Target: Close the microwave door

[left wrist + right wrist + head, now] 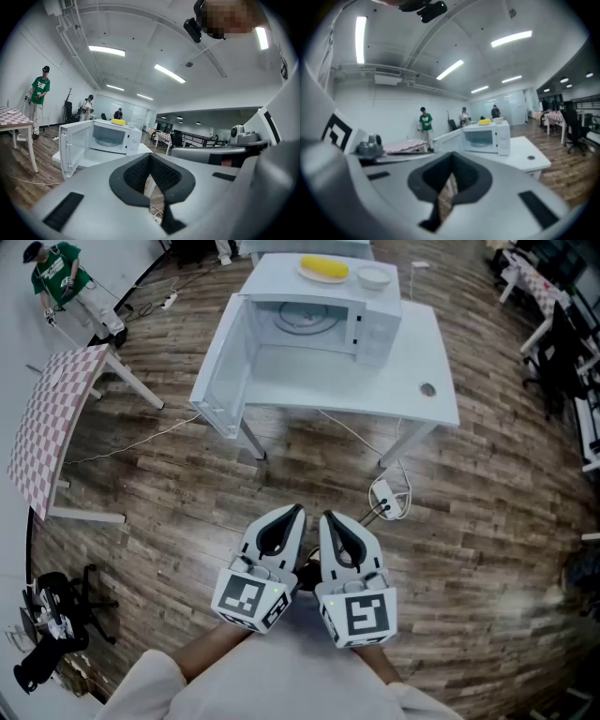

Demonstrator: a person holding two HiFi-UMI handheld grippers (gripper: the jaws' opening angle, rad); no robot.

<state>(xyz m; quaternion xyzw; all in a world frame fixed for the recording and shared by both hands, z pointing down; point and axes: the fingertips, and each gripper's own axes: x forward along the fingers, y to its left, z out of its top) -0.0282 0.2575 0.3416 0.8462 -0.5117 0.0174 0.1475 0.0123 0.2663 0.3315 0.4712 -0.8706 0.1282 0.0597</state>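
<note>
Microwave door (218, 373) swung wide — left hand-held gripper (292, 512), right hand-held gripper (329, 517) pinched together, empty; arms (217, 651) cut off.

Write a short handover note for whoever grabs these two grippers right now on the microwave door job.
Left gripper: shut, empty, held low near the body.
Right gripper: shut, empty, right beside it.
Microwave sits on the white table ahead; its door stands wide open on the left side.
Done: nothing yet, both grippers are well short of the door.
To do: step closer and push the door shut.
</note>
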